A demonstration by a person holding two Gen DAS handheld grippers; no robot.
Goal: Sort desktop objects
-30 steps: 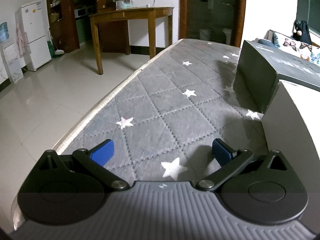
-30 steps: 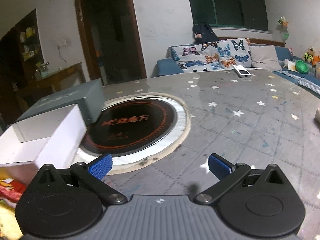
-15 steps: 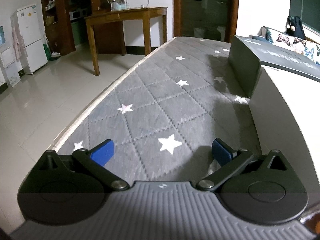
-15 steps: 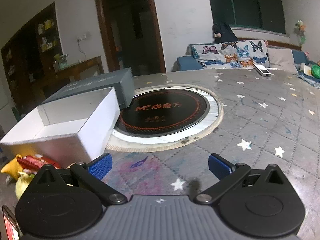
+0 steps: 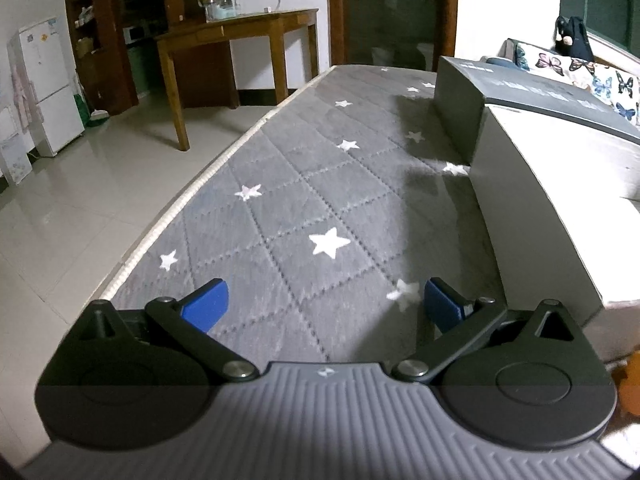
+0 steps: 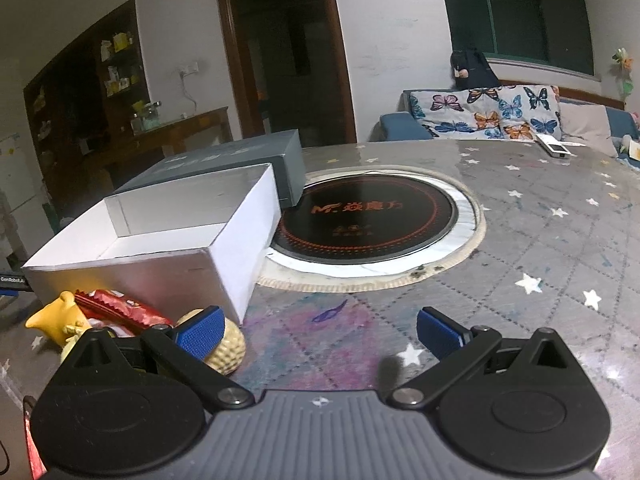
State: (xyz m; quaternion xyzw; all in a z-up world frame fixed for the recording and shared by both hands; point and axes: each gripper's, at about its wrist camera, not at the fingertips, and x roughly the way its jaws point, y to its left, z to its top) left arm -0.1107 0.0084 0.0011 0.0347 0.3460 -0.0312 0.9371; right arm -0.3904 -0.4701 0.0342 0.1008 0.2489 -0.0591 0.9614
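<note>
Left gripper [image 5: 323, 307] jaws wide, holding nothing, over the star-patterned bench [image 5: 288, 208], white open box [image 5: 532, 216] wall at 2 o'clock, its long axis running away from camera toward the dark grey box [image 5: 460, 112] touching its far end. Right gripper [image 6: 318, 330] also wide and empty; yellow toy [image 6: 60, 318] and red snack wrapper [image 6: 120, 308] at 10 o'clock, lying against the white open box [image 6: 168, 236] front wall, wrapper long axis roughly left-right; cream knobbly ball [image 6: 228, 346] touching or just behind the left finger [image 6: 200, 332], can't tell which. Black round hotplate [image 6: 368, 216] at 12 o'clock. Versus half a second ago, right view has pulled back and swung left, so toys show more fully; left view shifted back slightly along the box.
</note>
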